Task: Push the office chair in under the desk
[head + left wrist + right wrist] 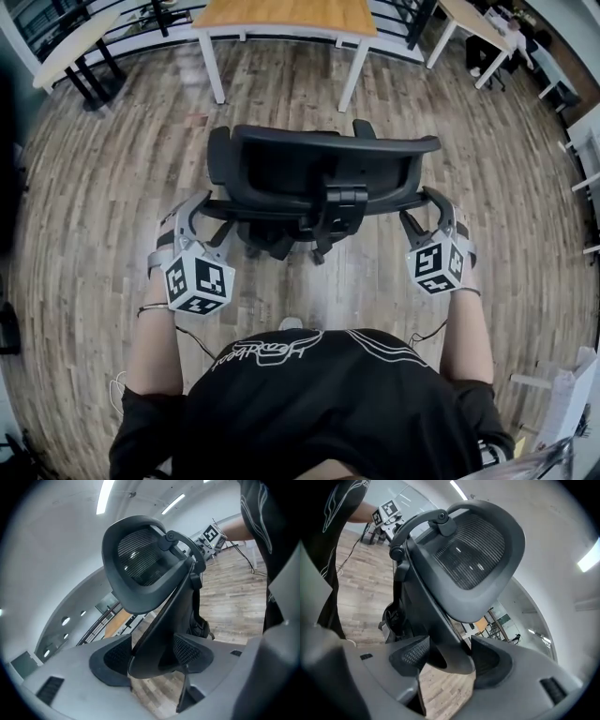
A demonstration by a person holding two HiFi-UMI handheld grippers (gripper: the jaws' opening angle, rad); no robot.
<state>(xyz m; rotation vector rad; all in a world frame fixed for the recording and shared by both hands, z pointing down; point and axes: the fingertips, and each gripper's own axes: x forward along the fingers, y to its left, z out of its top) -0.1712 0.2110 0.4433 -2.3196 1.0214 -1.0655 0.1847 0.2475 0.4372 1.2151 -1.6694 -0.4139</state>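
Holding a tool in each hand, a person (319, 403) in a black shirt was just behind the office chair (319, 164).

The left gripper (214, 225) was at the left end of the chair's back. Its jaws were wide apart. The dark edge of the chair's back sat between its two pads (110, 660), but the pads did not look like they were squeezing it. Up above those jaws rose the mesh part (140, 559) of the chair, and past it, far off, showed the other tool's marker cube (211, 534).

The chair was right in front of both tools, in the middle, with its back turned to the person. Past the chair, on the far side from the tools, was the desk (281, 14) with a wooden top and white legs. Some bare wood floor (281, 84) lay between the chair and the desk, so the chair was not under the desk yet.

The right gripper (422, 214) was at the right end of the chair's back. Its jaws were wide apart too. The chair's edge sat between them, nearer one pad, with a small gap next to the other pad (492, 660).
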